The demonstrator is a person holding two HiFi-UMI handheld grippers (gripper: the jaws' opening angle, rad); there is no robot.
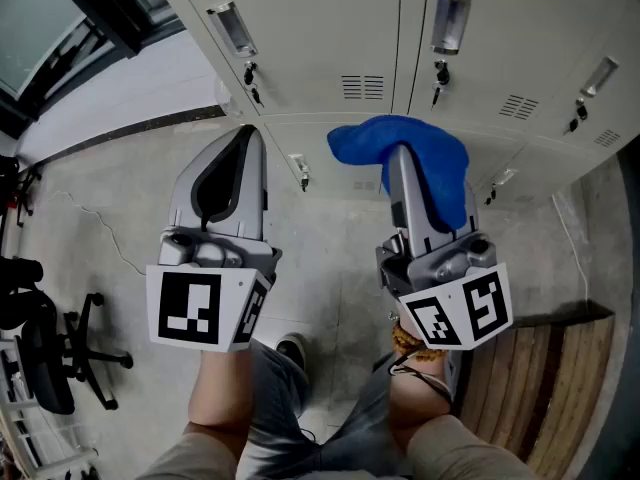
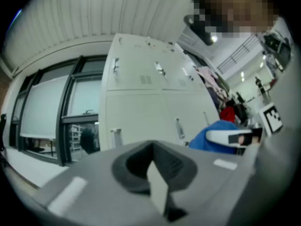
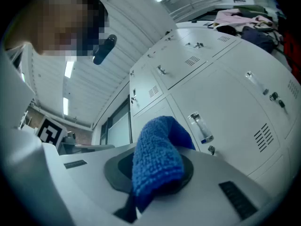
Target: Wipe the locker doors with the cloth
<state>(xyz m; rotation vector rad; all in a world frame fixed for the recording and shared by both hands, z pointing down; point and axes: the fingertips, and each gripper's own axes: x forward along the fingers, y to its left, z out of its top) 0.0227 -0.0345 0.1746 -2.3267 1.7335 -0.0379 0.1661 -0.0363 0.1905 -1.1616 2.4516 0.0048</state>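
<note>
A blue cloth [image 1: 415,158] is pinched in my right gripper [image 1: 398,163], which is shut on it; the cloth drapes over the jaw tips close in front of the pale locker doors [image 1: 330,38]. In the right gripper view the cloth [image 3: 157,161] bulges out between the jaws, with the locker doors [image 3: 225,102] just beyond. My left gripper [image 1: 243,143] is held beside it to the left, shut and holding nothing, its tips near a lower door. The left gripper view shows the lockers [image 2: 141,98] ahead and the blue cloth [image 2: 211,138] at the right.
The doors carry recessed handles [image 1: 232,28], keys in locks [image 1: 438,73] and vent slots [image 1: 362,87]. A black office chair [image 1: 60,353] stands on the concrete floor at the left. A wooden slatted bench [image 1: 545,388] lies at the lower right. The person's legs [image 1: 300,418] are below.
</note>
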